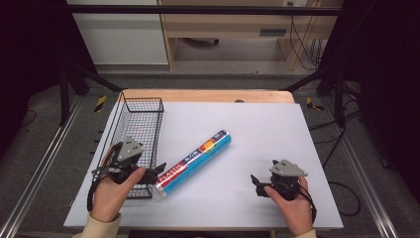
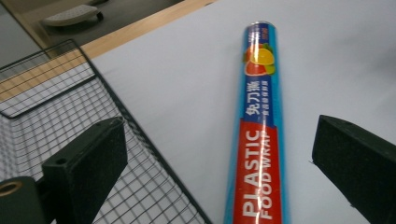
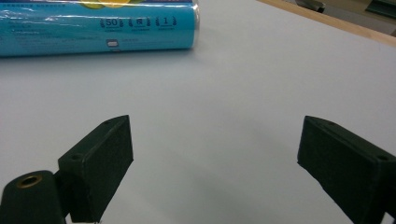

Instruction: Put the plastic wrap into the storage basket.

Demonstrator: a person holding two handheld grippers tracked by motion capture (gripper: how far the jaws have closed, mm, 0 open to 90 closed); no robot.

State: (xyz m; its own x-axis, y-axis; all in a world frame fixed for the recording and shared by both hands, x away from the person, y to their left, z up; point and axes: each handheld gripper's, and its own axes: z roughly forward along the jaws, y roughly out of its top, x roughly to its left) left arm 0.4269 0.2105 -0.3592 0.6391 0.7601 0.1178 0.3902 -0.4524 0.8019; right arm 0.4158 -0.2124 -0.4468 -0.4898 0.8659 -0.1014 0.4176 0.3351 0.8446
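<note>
High view: plastic wrap roll point(image 1: 195, 161) lies diagonally mid-table at 3 o'clock of the wire basket point(image 1: 143, 106), left gripper point(image 1: 157, 170) at its near end; left gripper view: jaws wide, straddling it, so closing comes next; right gripper view: right gripper point(image 3: 215, 154) wide, empty over white table point(image 3: 243, 84).

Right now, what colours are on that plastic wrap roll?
The roll is blue with a red label band; clearest in the left gripper view.

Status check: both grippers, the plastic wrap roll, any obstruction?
Left gripper open at the plastic wrap roll's near end. Right gripper open, empty, apart. Roll flat on table beside wire basket. Nothing in the way.
</note>
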